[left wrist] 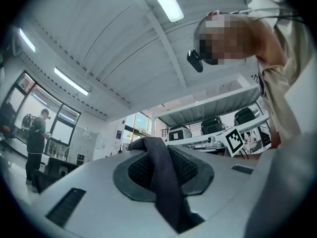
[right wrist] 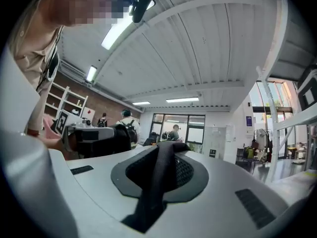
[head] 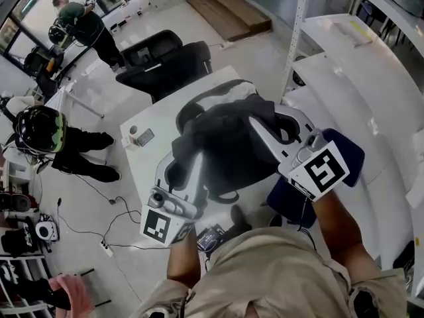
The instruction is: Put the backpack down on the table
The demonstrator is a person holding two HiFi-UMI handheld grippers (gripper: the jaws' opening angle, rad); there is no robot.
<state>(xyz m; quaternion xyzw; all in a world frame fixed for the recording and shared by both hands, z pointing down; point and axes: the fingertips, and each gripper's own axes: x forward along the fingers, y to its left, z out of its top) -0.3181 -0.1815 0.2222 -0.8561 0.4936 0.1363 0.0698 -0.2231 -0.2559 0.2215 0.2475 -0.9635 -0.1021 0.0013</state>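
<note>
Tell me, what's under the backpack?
A white table lies below the backpack. The backpack covers the table's middle and near part, so anything lying there cannot be seen.

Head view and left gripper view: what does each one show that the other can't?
Only the head view shows the whole dark backpack, seen against the white table, with the right gripper holding its other side. Only the left gripper view shows the ceiling light and, close up, a strap pinched between the jaws. Both show the left gripper gripping the backpack.
</note>
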